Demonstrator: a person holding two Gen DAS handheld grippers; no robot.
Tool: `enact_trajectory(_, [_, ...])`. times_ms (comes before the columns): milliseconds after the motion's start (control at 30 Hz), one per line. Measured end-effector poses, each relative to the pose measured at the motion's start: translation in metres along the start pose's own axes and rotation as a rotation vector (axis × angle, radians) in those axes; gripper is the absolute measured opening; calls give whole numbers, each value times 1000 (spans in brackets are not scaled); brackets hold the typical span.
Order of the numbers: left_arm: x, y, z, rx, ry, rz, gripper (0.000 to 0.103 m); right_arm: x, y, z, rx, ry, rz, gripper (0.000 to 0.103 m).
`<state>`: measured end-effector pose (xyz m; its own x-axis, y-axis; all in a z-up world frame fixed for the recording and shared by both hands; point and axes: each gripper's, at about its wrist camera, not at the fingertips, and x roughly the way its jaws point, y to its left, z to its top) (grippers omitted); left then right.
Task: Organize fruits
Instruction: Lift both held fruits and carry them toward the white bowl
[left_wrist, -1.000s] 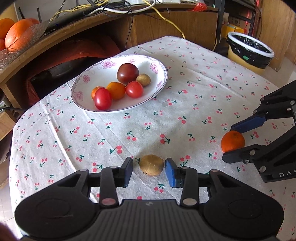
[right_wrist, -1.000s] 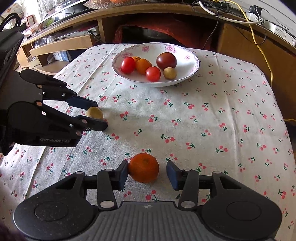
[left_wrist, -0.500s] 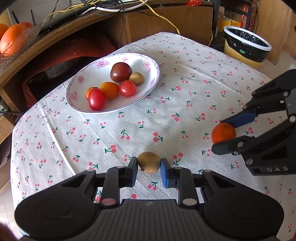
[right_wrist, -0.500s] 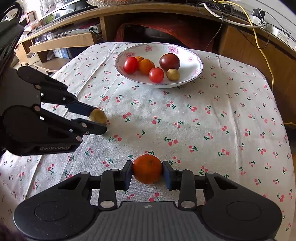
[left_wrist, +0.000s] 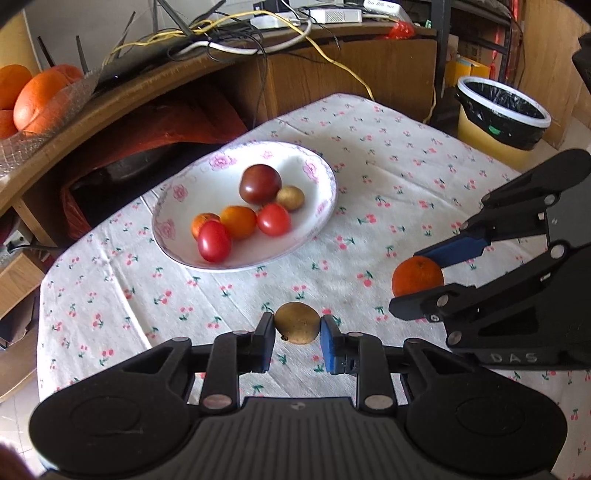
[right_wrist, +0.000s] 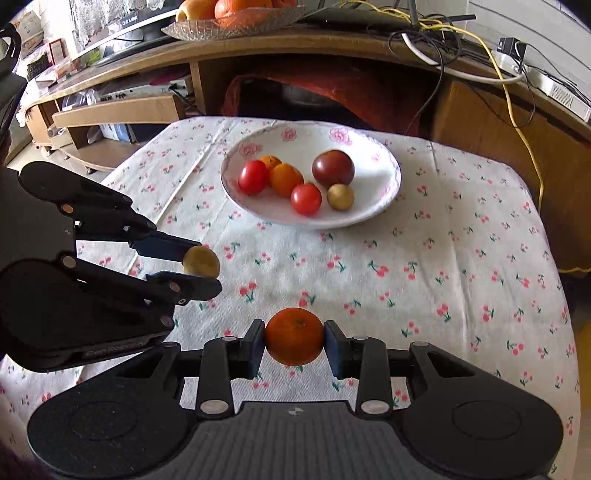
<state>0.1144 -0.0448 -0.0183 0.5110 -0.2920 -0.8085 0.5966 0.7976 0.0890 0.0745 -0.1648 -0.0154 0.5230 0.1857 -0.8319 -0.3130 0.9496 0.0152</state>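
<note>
- The left gripper (left_wrist: 297, 341) is matte black plastic, with a ribbed grey panel in the middle of its body and a round embossed disc on each near shoulder.
- Its fingers (left_wrist: 263, 341) end in flat pads, the right one bright blue.
- Silver rivets mark the linkage pivots.
- The right gripper (right_wrist: 294, 345) has the same black build, ribbed panel and silver pivots.
- Seen from the side, its housing bears pale letters "DAS"; the left one's reads "GenRobot".
</note>
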Motion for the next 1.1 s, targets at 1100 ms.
enact_trajectory(1100, [19,40,62,-64,-118,119,33,12,-19,66,-6,-142,-54,30])
